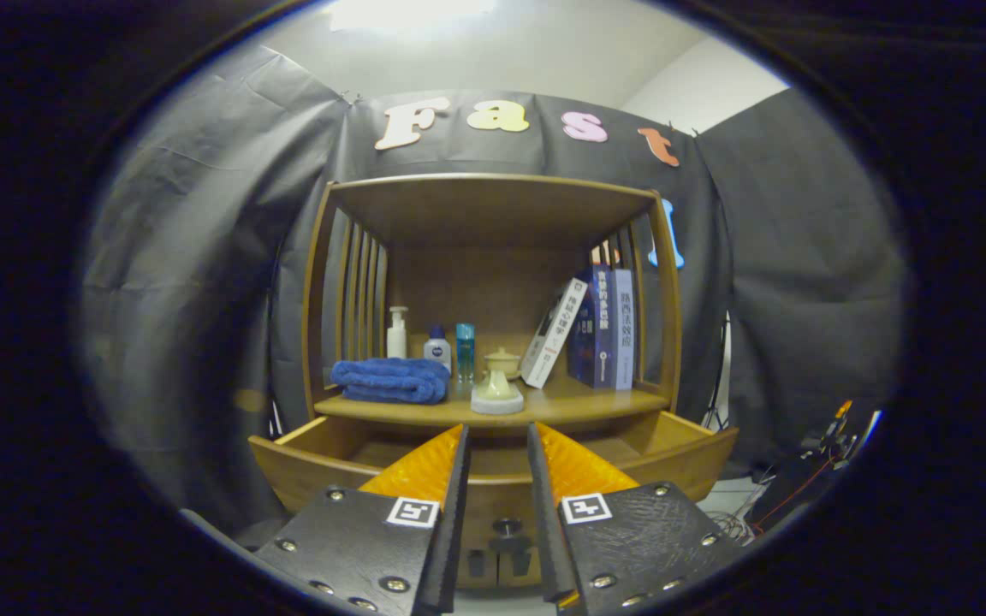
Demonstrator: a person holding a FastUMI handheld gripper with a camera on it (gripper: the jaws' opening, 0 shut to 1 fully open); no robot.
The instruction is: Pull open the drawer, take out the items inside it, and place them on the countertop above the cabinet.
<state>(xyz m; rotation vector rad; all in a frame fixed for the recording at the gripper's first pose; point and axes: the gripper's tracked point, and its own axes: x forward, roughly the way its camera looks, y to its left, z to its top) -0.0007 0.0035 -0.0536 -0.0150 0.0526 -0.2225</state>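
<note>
Gripper (497, 436): fingers parted by a narrow gap, holding and touching nothing. Drawer (305, 479): pulled open, just ahead of fingers. Pot (497, 389): on countertop (579, 404), just beyond fingertips

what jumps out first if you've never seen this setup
The wooden cabinet with its drawer pulled open, just beyond the open tool, which holds nothing. On the countertop above lie a blue towel left, a cream ceramic piece centre, and books leaning right.
</note>
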